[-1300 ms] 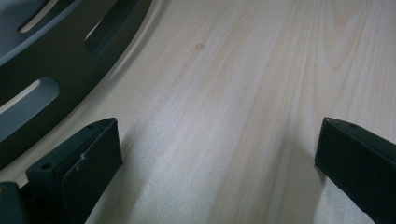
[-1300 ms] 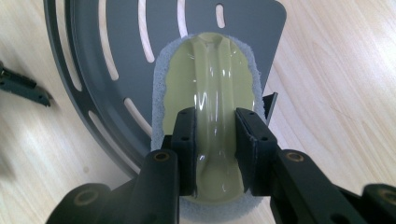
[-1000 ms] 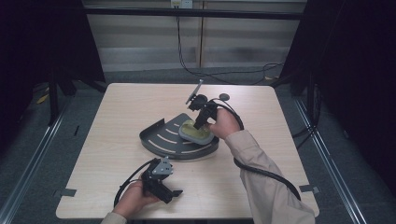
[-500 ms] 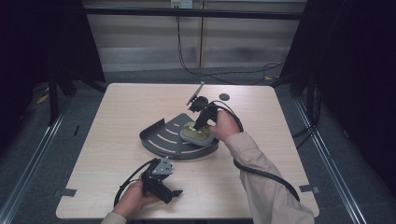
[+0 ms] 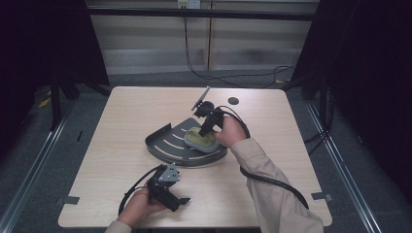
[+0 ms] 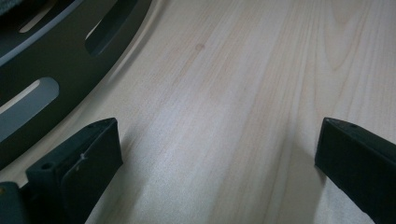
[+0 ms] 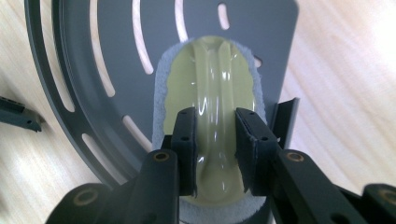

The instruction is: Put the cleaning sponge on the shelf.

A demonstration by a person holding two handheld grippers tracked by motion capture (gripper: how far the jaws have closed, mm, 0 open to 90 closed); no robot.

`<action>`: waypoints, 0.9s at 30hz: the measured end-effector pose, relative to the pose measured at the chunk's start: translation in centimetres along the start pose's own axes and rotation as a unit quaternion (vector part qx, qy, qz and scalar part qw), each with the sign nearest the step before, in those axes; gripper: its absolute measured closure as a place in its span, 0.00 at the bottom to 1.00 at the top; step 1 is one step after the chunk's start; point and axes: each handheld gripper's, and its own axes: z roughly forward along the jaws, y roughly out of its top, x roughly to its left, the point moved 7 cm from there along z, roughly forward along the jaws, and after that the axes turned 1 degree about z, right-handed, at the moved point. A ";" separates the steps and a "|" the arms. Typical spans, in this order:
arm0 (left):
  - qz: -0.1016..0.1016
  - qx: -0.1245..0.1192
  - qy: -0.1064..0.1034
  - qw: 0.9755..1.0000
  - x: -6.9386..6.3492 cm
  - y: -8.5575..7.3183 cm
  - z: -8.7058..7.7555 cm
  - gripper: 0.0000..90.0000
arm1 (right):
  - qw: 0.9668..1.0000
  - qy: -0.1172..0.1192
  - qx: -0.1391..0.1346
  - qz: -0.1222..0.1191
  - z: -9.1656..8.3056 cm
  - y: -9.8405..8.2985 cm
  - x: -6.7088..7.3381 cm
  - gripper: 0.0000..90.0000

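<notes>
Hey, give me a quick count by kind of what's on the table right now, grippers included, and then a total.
Handheld grippers: 2, the left gripper open over bare wood, the right gripper shut on the scrubber's handle.
Dark slotted trays: 1, the tray.
Yellow-green scrubbers with a grey pad: 1, the scrubber, lying on the tray.
Small dark round spots on the table: 1, the spot.
Total: 5

We see a pale wooden table [image 5: 121,145] on grey floor [image 5: 43,160]; black curtains [image 5: 369,73] hang either side — a cable [image 5: 228,77] trails below the paneled back wall [image 5: 155,43].
</notes>
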 end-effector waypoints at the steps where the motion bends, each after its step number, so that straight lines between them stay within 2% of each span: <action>1: 0.000 0.000 0.000 1.000 0.0 0.0 0.0 0.00 | 1.000 0.000 0.000 0.000 0.0 0.0 0.0 0.78; 27: -0.001 -0.002 0.001 1.000 0.0 0.0 0.0 0.00 | 0.999 0.005 0.012 0.030 0.8 -3.0 -0.6 0.78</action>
